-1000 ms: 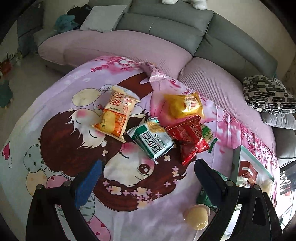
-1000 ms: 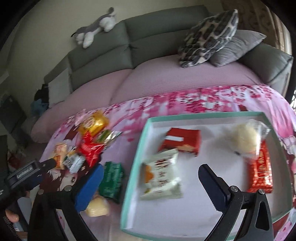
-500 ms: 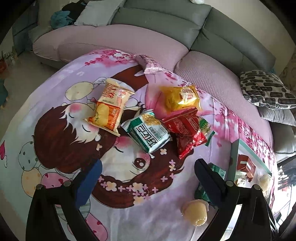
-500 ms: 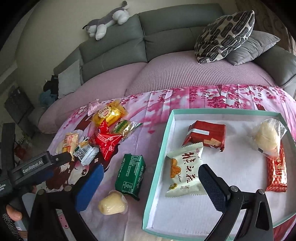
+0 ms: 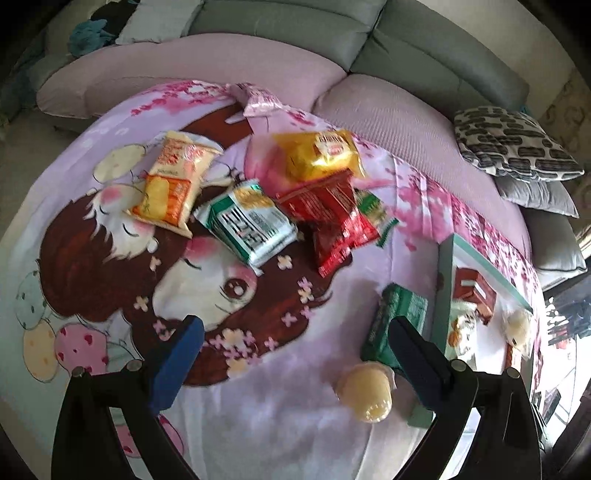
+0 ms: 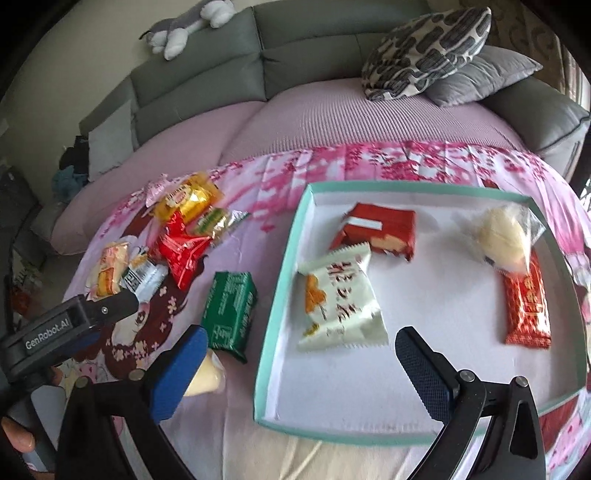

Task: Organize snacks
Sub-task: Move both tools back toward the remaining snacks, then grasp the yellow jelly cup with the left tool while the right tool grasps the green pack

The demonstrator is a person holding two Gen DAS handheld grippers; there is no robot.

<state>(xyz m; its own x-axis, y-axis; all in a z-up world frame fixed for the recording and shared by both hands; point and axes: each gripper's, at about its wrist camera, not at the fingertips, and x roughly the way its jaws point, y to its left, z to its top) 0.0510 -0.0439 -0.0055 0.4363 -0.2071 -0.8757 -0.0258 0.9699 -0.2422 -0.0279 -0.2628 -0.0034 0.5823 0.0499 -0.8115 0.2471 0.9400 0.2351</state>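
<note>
A teal-rimmed white tray [image 6: 284,266] holds a white packet [image 6: 341,299], a red box [image 6: 380,230], a pale bun in plastic [image 6: 504,236] and a red bar [image 6: 526,306]. Left of it on the pink cloth lie a green pack [image 6: 231,308], a yellow bun [image 6: 205,376] and a pile of snack bags [image 6: 184,229]. In the left wrist view the pile [image 5: 258,206], green pack [image 5: 397,321] and bun [image 5: 365,391] show. My left gripper [image 5: 295,336] is open and empty above the cloth. My right gripper [image 6: 301,345] is open and empty over the tray's near left corner.
A grey sofa with pink seat cover [image 6: 295,114] runs behind the cloth, with patterned cushions [image 6: 428,44] and a plush toy [image 6: 184,26]. The tray's rim also shows in the left wrist view [image 5: 445,280] at right. The left gripper's body [image 6: 66,325] is at the right view's left edge.
Both grippers have pulled back and swung; the left view now takes in the green pack and the tray, and the right view has shifted left over the tray's corner. Both stay open.
</note>
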